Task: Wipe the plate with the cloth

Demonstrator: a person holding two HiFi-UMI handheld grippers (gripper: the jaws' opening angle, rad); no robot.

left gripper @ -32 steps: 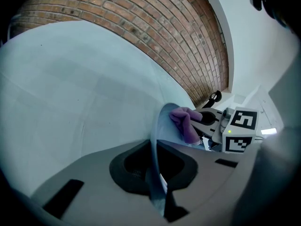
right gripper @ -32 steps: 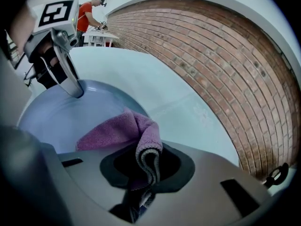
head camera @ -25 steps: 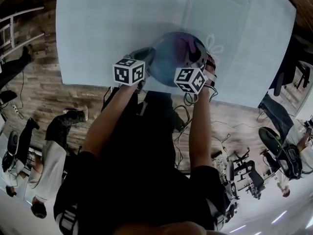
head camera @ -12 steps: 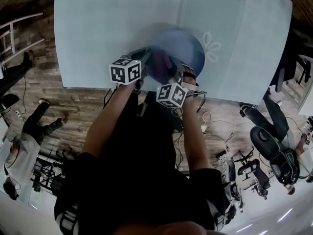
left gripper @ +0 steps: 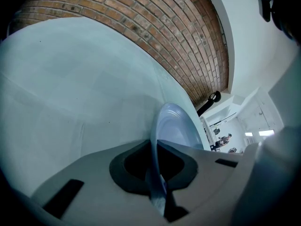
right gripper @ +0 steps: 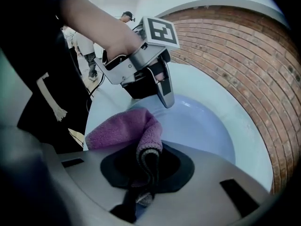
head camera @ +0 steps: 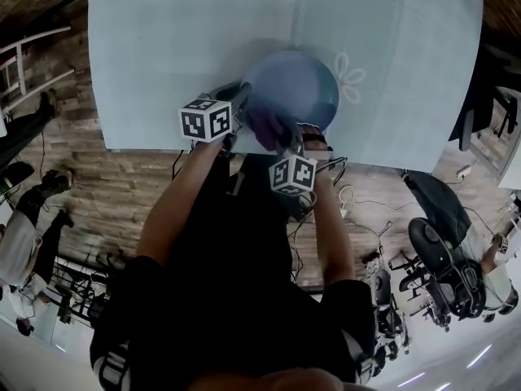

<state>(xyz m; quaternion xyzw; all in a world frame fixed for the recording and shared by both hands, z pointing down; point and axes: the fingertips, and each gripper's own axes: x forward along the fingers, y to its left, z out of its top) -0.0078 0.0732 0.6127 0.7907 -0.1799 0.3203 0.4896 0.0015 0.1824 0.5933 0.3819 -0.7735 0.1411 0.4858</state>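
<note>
A pale blue plate (head camera: pixel 297 88) lies on the light tablecloth (head camera: pixel 163 47) close to the table's near edge. My left gripper (head camera: pixel 234 111) is shut on the plate's left rim; in the left gripper view the plate (left gripper: pixel 176 126) runs edge-on between the jaws of the left gripper (left gripper: pixel 157 192). My right gripper (head camera: pixel 281 137) is shut on a purple cloth (head camera: pixel 267 125), which rests on the near part of the plate. In the right gripper view the cloth (right gripper: pixel 127 131) bulges out of the jaws of the right gripper (right gripper: pixel 146 182) onto the plate (right gripper: pixel 197 126), with the left gripper (right gripper: pixel 164 95) just beyond.
The tablecloth has flower prints (head camera: pixel 350 76) to the right of the plate. The table's near edge (head camera: pixel 163 147) runs just under both grippers. Beyond it lie wooden floor, cables (head camera: pixel 350 194) and chairs (head camera: pixel 444 251). A brick wall (left gripper: pixel 141 27) stands behind the table.
My right gripper has drawn the purple cloth across the plate, from its upper right to its near left part. The left gripper has kept still on the rim.
</note>
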